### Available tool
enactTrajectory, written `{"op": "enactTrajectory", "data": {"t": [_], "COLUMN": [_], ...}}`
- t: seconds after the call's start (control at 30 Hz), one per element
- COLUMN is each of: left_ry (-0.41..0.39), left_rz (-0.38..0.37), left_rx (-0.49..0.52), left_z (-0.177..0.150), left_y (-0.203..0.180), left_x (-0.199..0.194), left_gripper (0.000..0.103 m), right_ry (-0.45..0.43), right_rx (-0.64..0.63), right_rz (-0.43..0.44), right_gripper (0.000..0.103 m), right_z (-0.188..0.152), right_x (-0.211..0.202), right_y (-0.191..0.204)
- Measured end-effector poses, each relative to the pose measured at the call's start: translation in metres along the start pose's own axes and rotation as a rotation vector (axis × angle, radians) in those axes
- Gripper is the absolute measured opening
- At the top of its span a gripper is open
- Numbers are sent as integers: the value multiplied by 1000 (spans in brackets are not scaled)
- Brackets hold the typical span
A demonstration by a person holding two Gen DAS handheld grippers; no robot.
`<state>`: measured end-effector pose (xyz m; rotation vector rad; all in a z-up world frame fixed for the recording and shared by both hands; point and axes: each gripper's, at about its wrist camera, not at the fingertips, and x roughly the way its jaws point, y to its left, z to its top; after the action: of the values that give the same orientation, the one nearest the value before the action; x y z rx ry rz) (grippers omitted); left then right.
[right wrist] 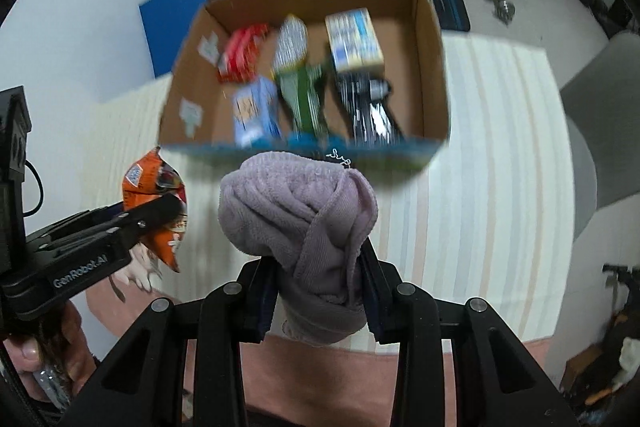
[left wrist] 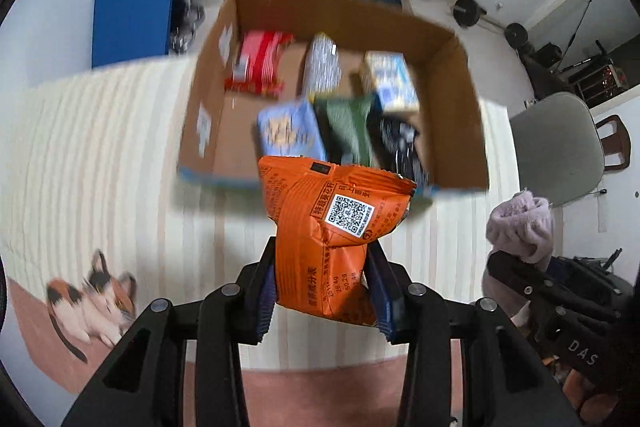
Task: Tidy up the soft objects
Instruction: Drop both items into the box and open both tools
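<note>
While crinkly packet [left wrist: 332, 239] (orange) is gripped.

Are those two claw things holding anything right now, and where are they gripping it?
Left gripper pinches the orange snack packet at its lower end. Right gripper squeezes the bundled lilac towel near its bottom.

The left tool [right wrist: 158, 217] bears "GenRobot.AI". The right tool [left wrist: 532, 291] bears "DAS". The orange snack packet [left wrist: 332, 227] carries a QR code and Chinese print.
</note>
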<state>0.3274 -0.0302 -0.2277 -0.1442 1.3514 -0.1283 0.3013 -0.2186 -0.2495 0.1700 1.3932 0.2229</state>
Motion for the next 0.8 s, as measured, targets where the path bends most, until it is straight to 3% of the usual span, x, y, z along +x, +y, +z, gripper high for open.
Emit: {"op": "enactTrajectory", "data": {"t": [0.23,0.43,0.63,0.8], "left_ry": [32,153,240,310], "left_rz": [116,171,241,313], "left_rx": [17,-18,-25,6], "left_z": [69,130,162,166], "left_y": [12,38,55,61], "left_x": [35,88,131,162], "left_gripper": [38,38,38,40], "right_ry": [-81,-48,8,59], "right_rx": [-18,20,56,76], "right_rz": [-98,-184,-252,-282], "right_gripper": [38,38,38,38], "right_z": [80,155,207,233], "right_x": [-14,29,76,110], "right_y": [5,-16,-41,-52]}}
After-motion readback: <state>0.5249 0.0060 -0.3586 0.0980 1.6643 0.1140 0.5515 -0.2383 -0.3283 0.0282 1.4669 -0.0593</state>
